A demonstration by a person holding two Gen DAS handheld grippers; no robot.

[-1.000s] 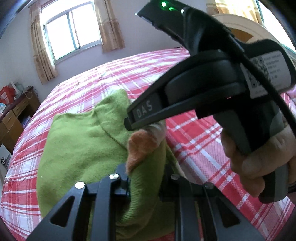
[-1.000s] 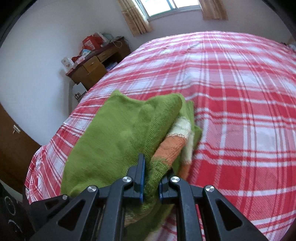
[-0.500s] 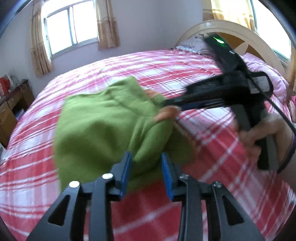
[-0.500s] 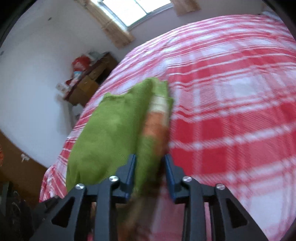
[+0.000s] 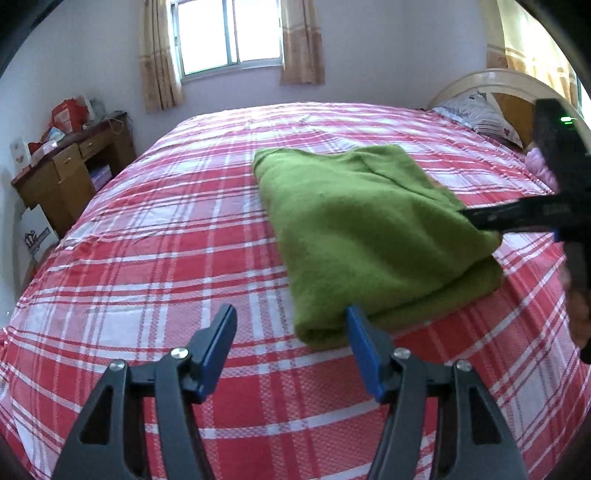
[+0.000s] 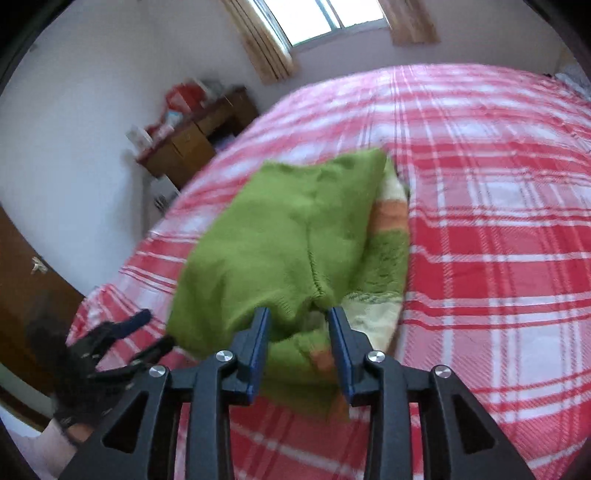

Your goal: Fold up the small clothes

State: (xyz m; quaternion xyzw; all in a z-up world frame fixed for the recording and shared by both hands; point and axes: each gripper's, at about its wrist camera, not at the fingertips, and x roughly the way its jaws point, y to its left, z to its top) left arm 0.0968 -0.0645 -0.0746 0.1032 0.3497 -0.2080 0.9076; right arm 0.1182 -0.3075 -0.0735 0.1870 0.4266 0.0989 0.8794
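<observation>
A green knit sweater (image 5: pixel 369 229) lies folded into a thick rectangle on the red plaid bed (image 5: pixel 166 236). In the right wrist view the sweater (image 6: pixel 280 240) shows orange and cream stripes along its right edge. My left gripper (image 5: pixel 291 325) is open and empty, just in front of the sweater's near left corner. My right gripper (image 6: pixel 299 321) is open with its jaws around the sweater's near edge, not pinching it. The right gripper also shows in the left wrist view (image 5: pixel 480 218) at the sweater's right side. The left gripper shows in the right wrist view (image 6: pixel 144 332) at lower left.
A wooden desk (image 5: pixel 70 173) with clutter stands left of the bed, by the wall. A curved headboard (image 5: pixel 498 88) and pillow (image 5: pixel 480 114) are at the far right. A curtained window (image 5: pixel 229 33) is behind the bed. A wooden cabinet (image 6: pixel 26 295) is at left.
Both grippers have opened and let go of the sweater, which now lies folded flat on the bed. The left gripper has pulled back from it.
</observation>
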